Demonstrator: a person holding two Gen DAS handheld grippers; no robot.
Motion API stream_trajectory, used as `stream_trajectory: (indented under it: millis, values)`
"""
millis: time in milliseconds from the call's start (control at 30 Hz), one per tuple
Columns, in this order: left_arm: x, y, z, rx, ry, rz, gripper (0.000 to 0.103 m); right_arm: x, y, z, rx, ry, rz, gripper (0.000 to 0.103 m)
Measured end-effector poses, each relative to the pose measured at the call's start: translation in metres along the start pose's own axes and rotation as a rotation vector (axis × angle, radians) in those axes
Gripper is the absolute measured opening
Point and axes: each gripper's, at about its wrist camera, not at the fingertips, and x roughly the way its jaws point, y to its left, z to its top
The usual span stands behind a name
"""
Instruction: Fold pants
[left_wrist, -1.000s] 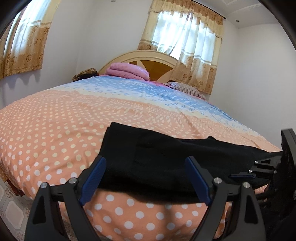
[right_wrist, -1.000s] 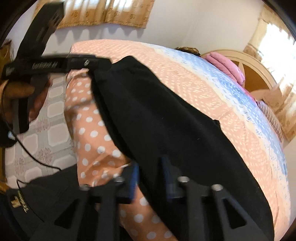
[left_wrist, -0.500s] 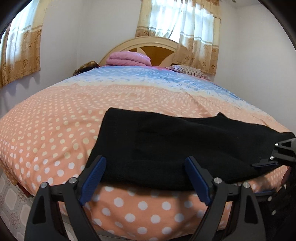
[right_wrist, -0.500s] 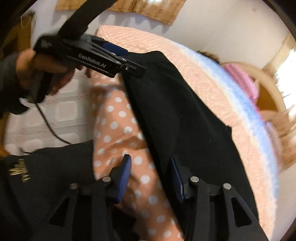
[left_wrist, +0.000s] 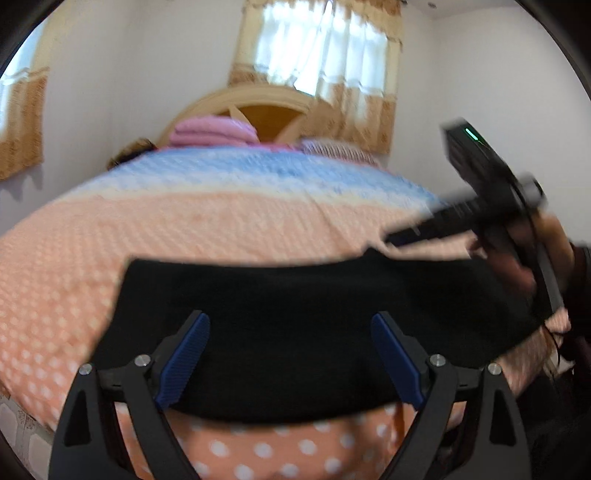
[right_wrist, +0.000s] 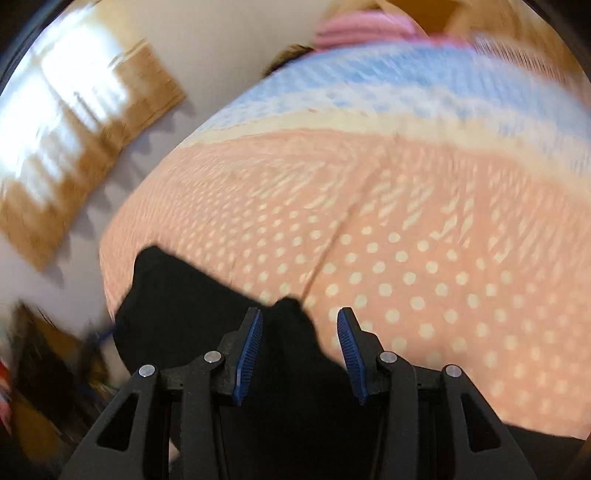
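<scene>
Both grippers, left (left_wrist: 291, 354) wide and right (right_wrist: 300, 354) half-open, gripped nothing above the black folded fabric pants (left_wrist: 295, 325) at the dotted orange bedspread's (left_wrist: 221, 229) edge, which risked sliding off.

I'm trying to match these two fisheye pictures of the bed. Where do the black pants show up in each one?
Left wrist view: the black pants stretch across the lower middle, lying on the bedspread near its front edge.
Right wrist view: the pants sit at lower left, a pointed corner reaching between the open fingers.
Shared landmark: the folded pink blanket at the head of the bed, top centre in the left view, top right in the right view.
</scene>
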Motion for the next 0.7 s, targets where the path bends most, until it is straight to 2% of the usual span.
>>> stream_trajectory:
  millis: [67, 100, 133, 167, 267, 400, 433, 467, 500, 533, 567, 633, 700]
  values:
    - [0.009, -0.001, -0.011, 0.016, 0.053, 0.004, 0.092, 0.016, -0.013, 0.01, 0.088, 0.048, 0.074, 0.044]
    - [0.014, 0.0, -0.017, 0.012, 0.086, 0.005, 0.092, 0.023, -0.016, 0.013, 0.116, 0.066, 0.097, 0.041]
    - [0.013, 0.0, -0.019, 0.018, 0.079, 0.007, 0.092, 0.028, -0.016, 0.012, 0.127, 0.075, 0.109, 0.033]
    - [0.012, -0.002, -0.02, 0.028, 0.07, 0.01, 0.093, 0.032, -0.013, 0.012, 0.117, 0.081, 0.099, 0.01]
    - [0.011, -0.003, -0.021, 0.035, 0.071, 0.008, 0.095, 0.04, -0.006, 0.013, 0.077, 0.049, 0.024, 0.006]
    - [0.012, -0.014, -0.025, 0.085, 0.065, 0.053, 0.098, 0.042, -0.004, 0.013, 0.056, 0.023, 0.005, 0.007]
    - [0.01, -0.017, -0.024, 0.088, 0.067, 0.065, 0.098, 0.033, -0.007, 0.011, 0.049, 0.009, 0.009, 0.008]
    - [0.008, -0.017, -0.022, 0.08, 0.07, 0.065, 0.098, 0.029, -0.008, 0.01, 0.047, 0.001, 0.006, 0.022]
    - [0.005, -0.019, -0.02, 0.068, 0.066, 0.058, 0.098, 0.017, -0.011, 0.005, 0.045, -0.015, -0.001, 0.046]
    - [0.0, -0.022, -0.016, 0.057, 0.048, 0.049, 0.098, 0.006, -0.017, 0.001, 0.05, -0.027, 0.002, 0.055]
    - [-0.005, -0.026, -0.012, 0.06, 0.031, 0.041, 0.098, -0.009, -0.024, -0.006, 0.063, -0.047, 0.004, 0.059]
    - [-0.016, -0.042, -0.003, 0.101, -0.005, 0.021, 0.098, -0.041, -0.041, -0.021, 0.08, -0.072, 0.001, 0.059]
    - [-0.019, -0.062, 0.006, 0.149, -0.02, -0.008, 0.098, -0.083, -0.064, -0.046, 0.102, -0.114, -0.047, 0.059]
